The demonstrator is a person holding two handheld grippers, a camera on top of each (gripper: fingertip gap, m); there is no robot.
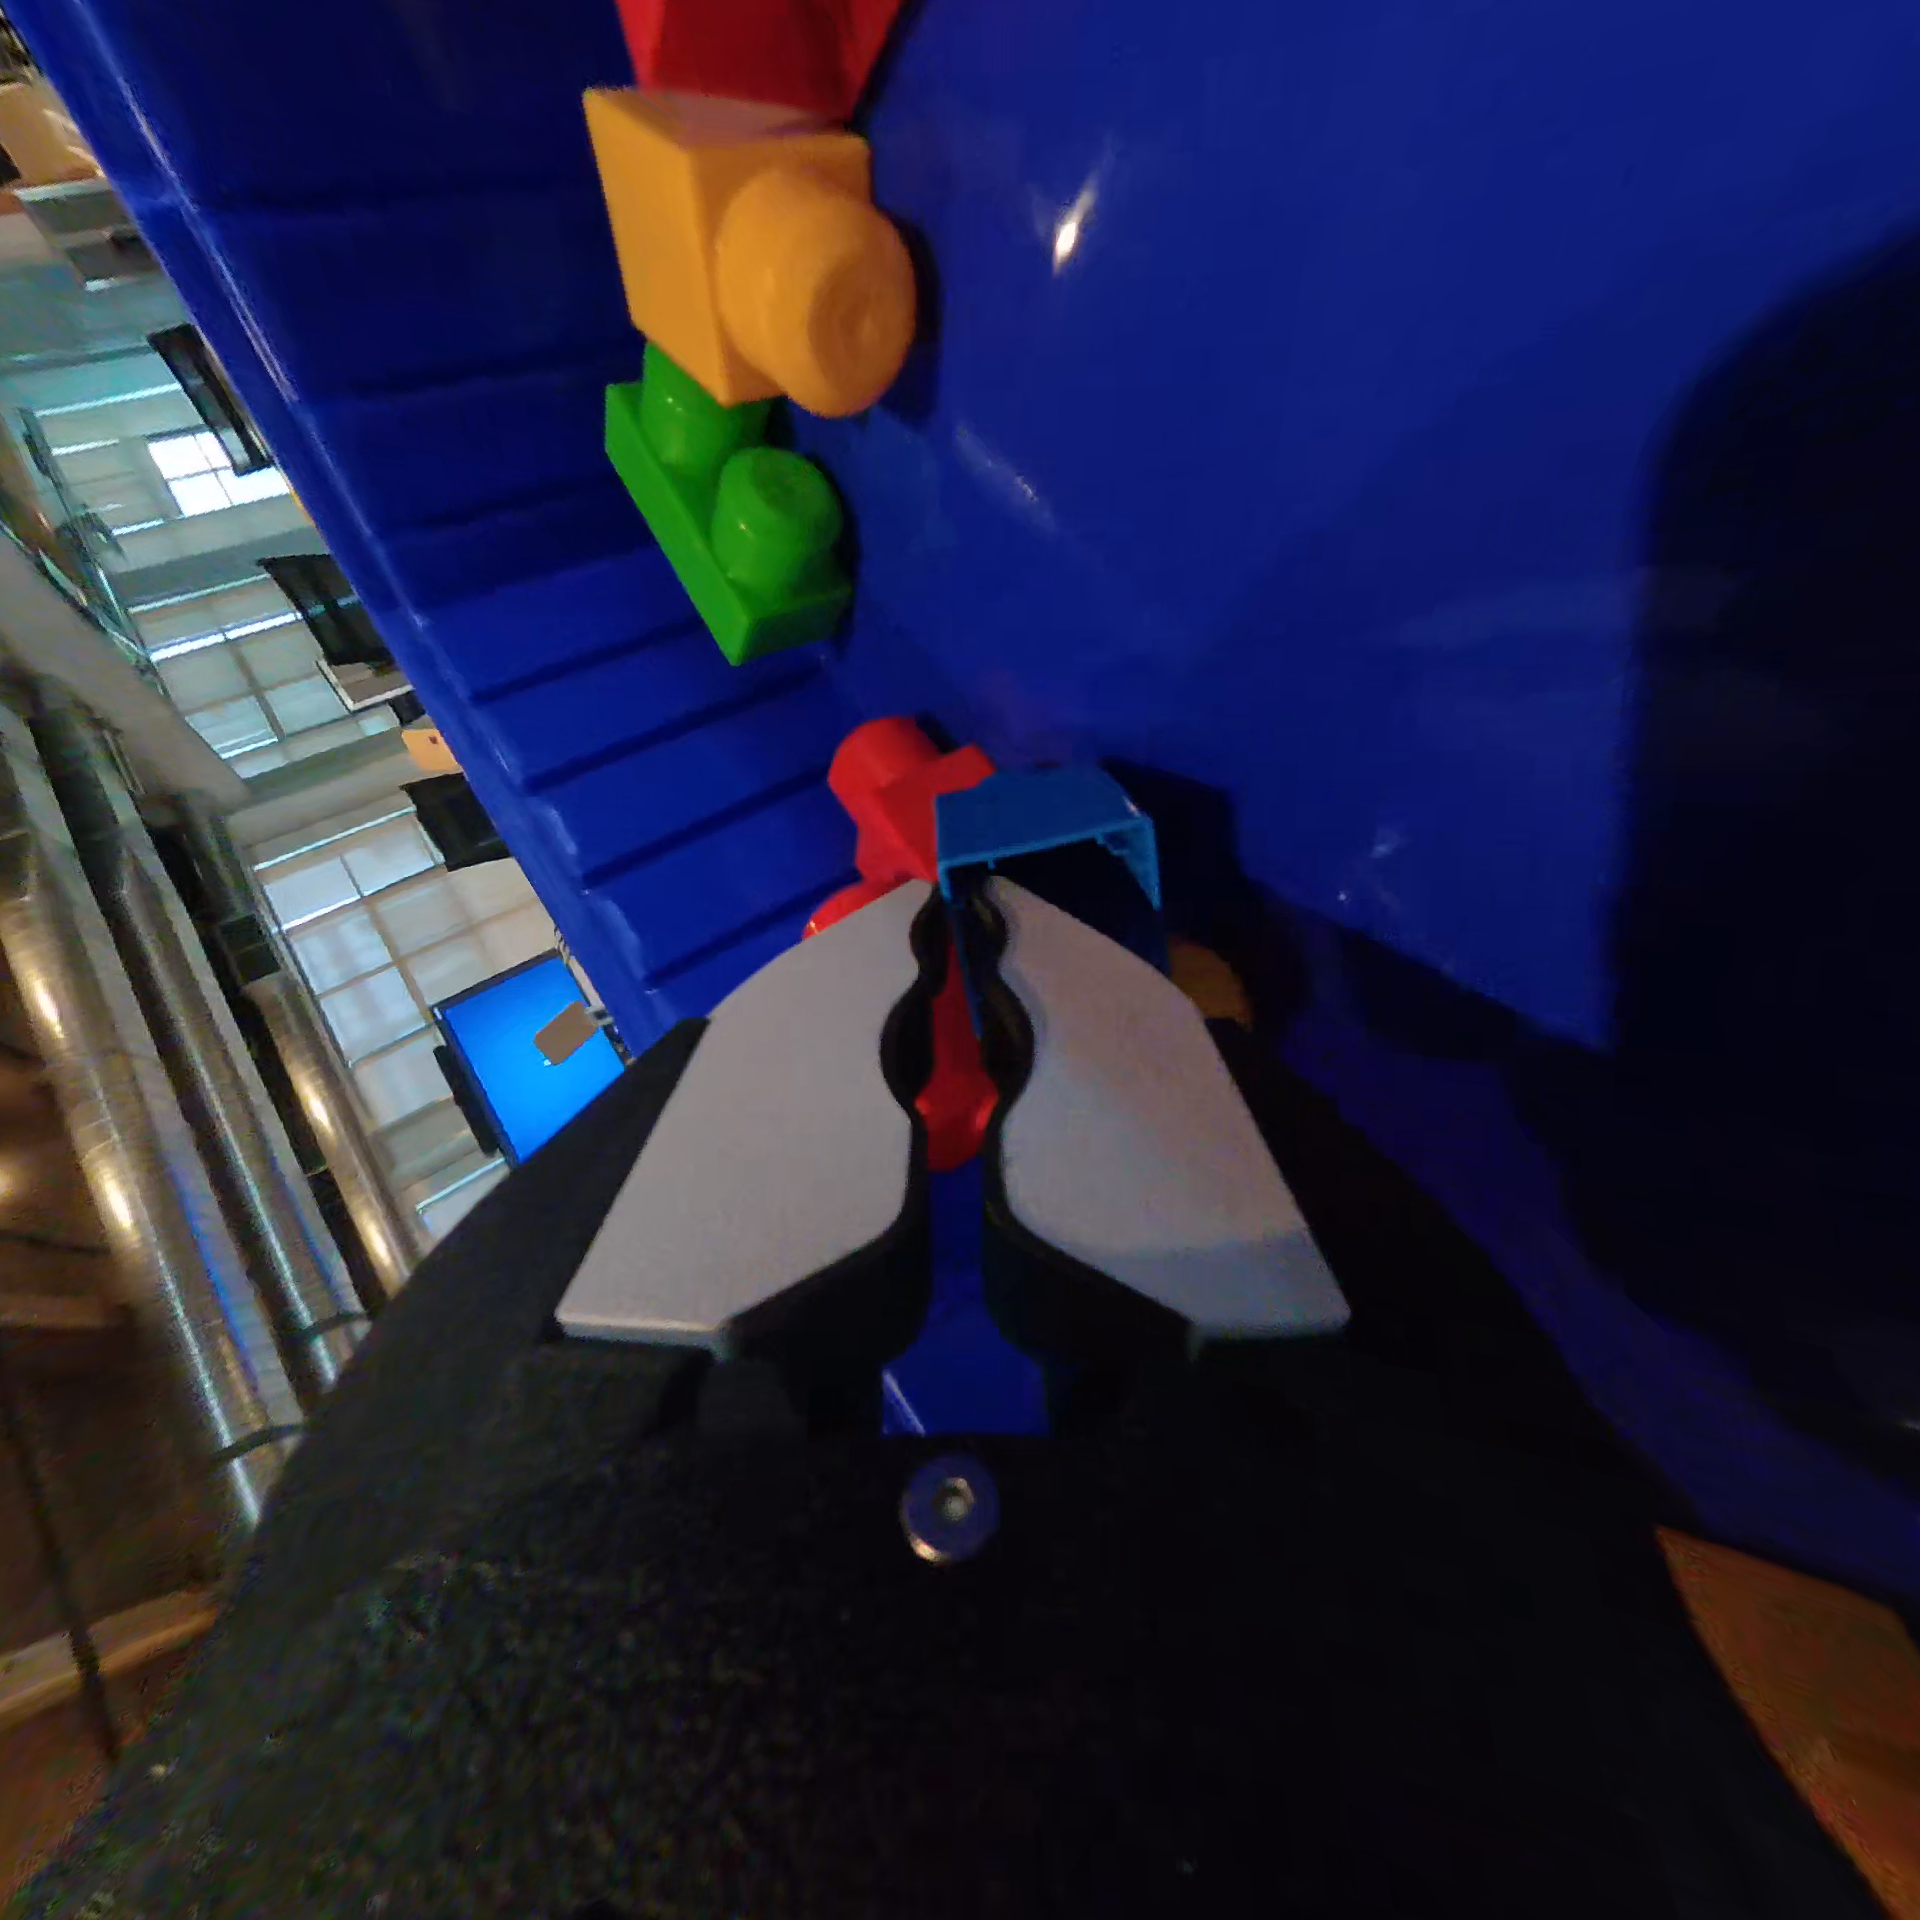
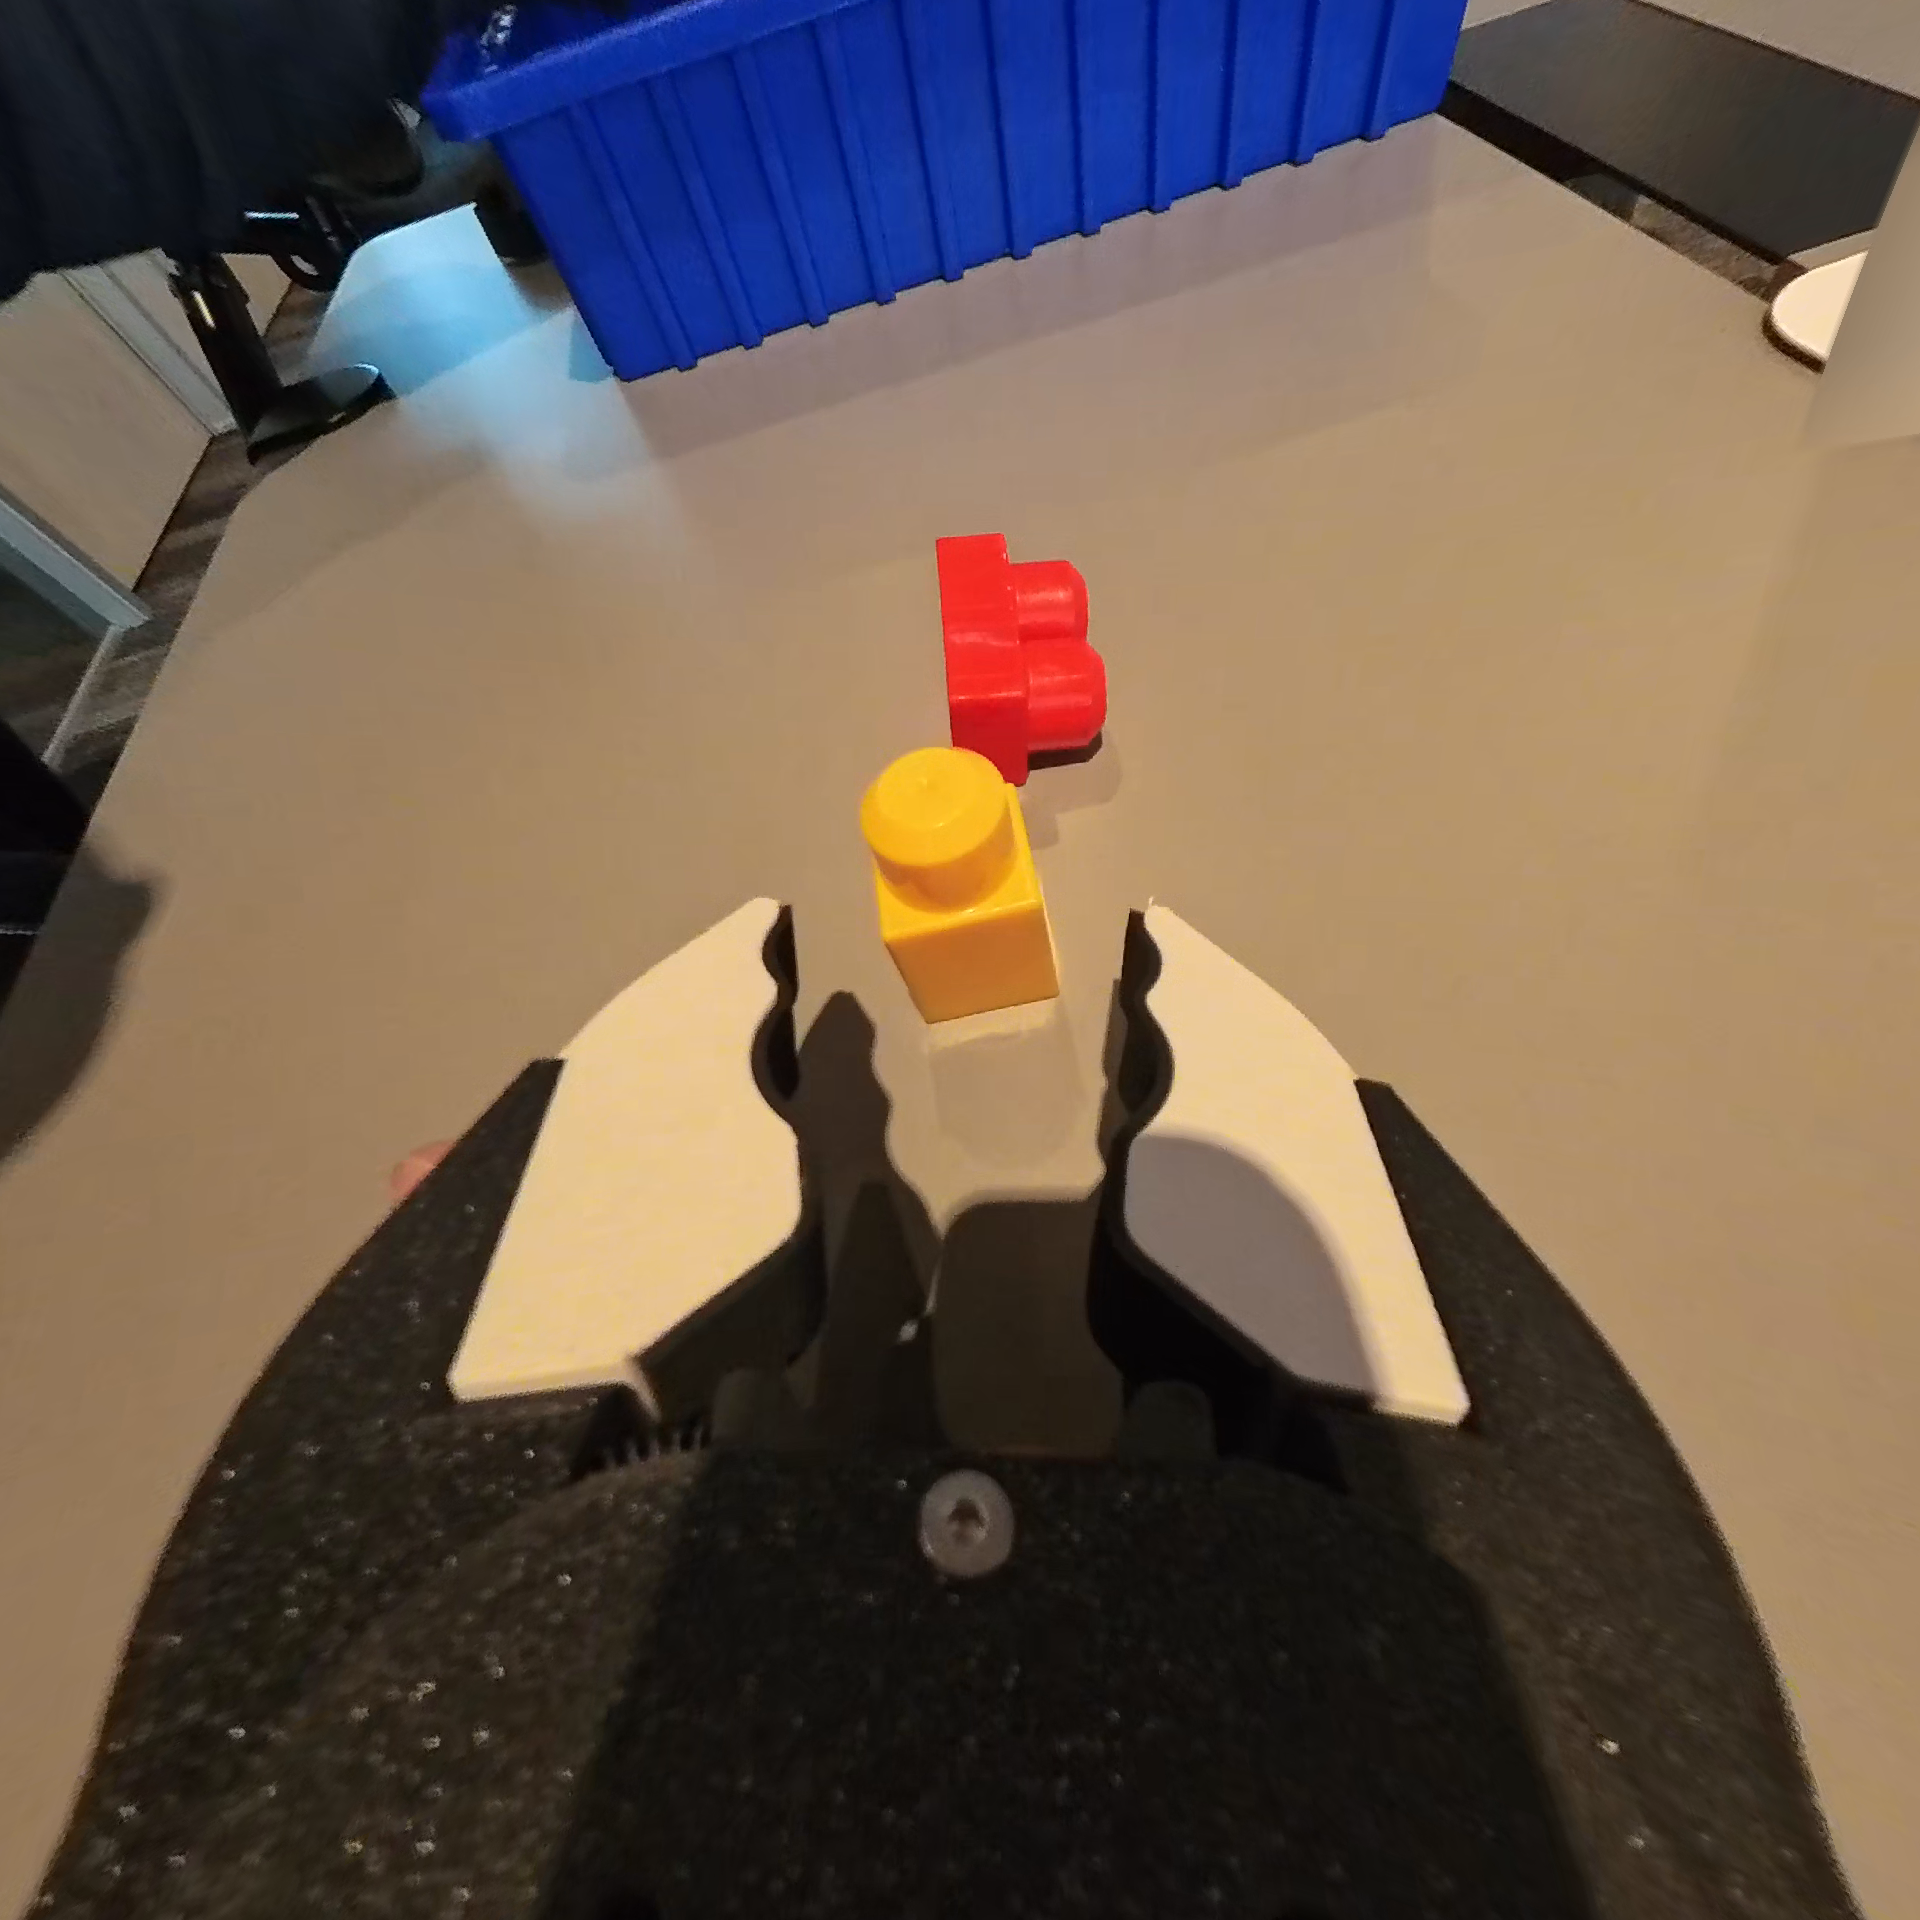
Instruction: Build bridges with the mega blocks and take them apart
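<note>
In the left wrist view my left gripper (image 1: 961, 896) is inside the blue bin (image 1: 1351, 416), shut on the thin side wall of a hollow blue block (image 1: 1039, 821). A red block (image 1: 894, 800) lies right behind and under it. In the right wrist view my right gripper (image 2: 961, 920) is open above the table (image 2: 1455, 727). A yellow one-stud block (image 2: 961, 904) stands upright between its fingertips, with a gap to each pad. A red two-stud block (image 2: 1013, 655) lies on its side just beyond the yellow one.
In the bin a yellow block (image 1: 727, 239), a green block (image 1: 727, 520) and another red block (image 1: 758, 42) lie along the ribbed wall. The bin (image 2: 935, 156) stands at the table's far edge. A person's dark sleeve (image 2: 156, 104) is at the top left. The grippers' ends are close to 55 cm from one another.
</note>
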